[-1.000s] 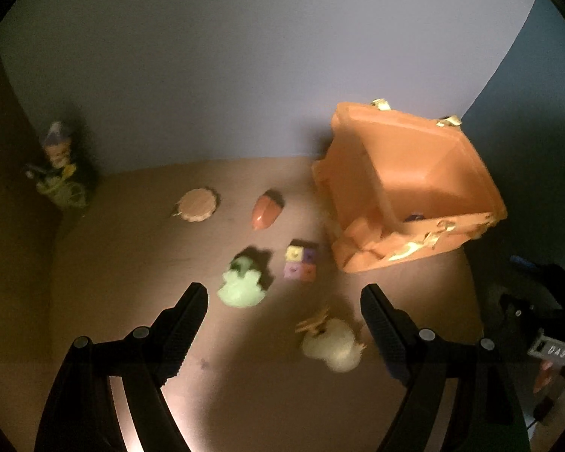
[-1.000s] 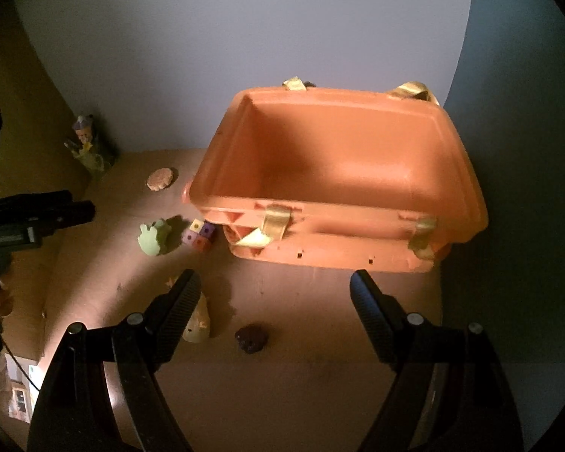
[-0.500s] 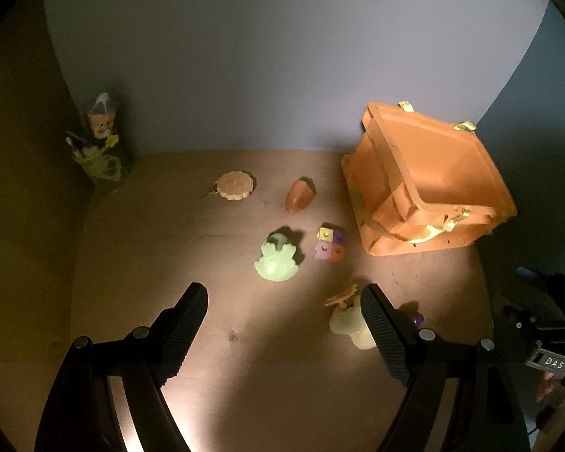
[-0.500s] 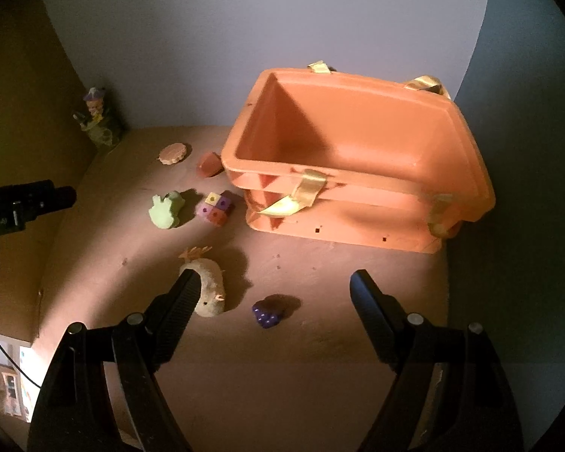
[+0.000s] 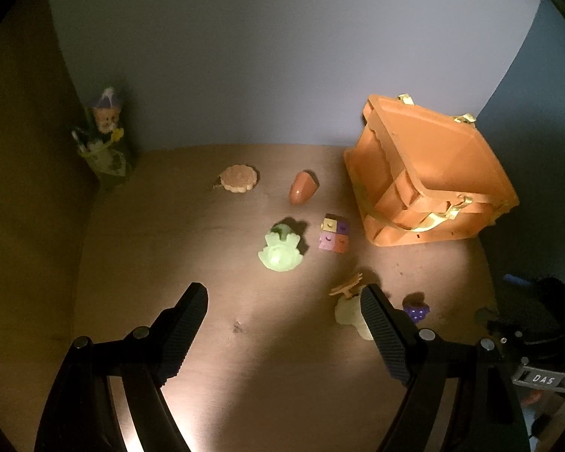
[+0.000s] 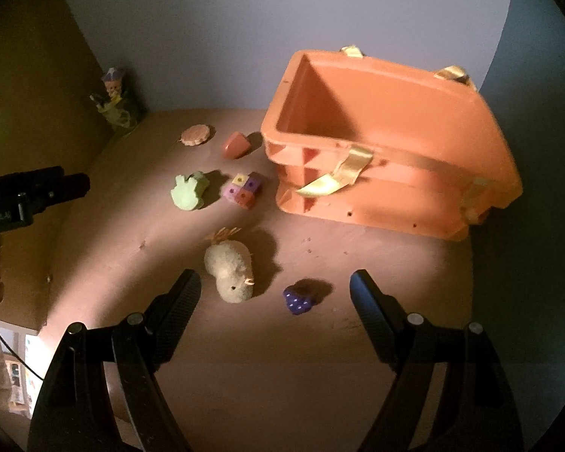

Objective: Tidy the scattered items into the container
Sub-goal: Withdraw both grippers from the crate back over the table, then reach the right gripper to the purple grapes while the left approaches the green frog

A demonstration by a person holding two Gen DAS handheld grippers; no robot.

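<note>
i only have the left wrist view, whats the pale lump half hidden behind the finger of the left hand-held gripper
Observer: A fuzzy pale yellow chick toy, lying on the brown table.
Operator: which end is its head
Observer: The end with the orange beak is the one nearer the right wrist camera.
Operator: is the right hand-held gripper holding anything
Observer: No. The right hand-held gripper is open and empty. A small purple grape toy shows between its fingers, untouched.
</note>
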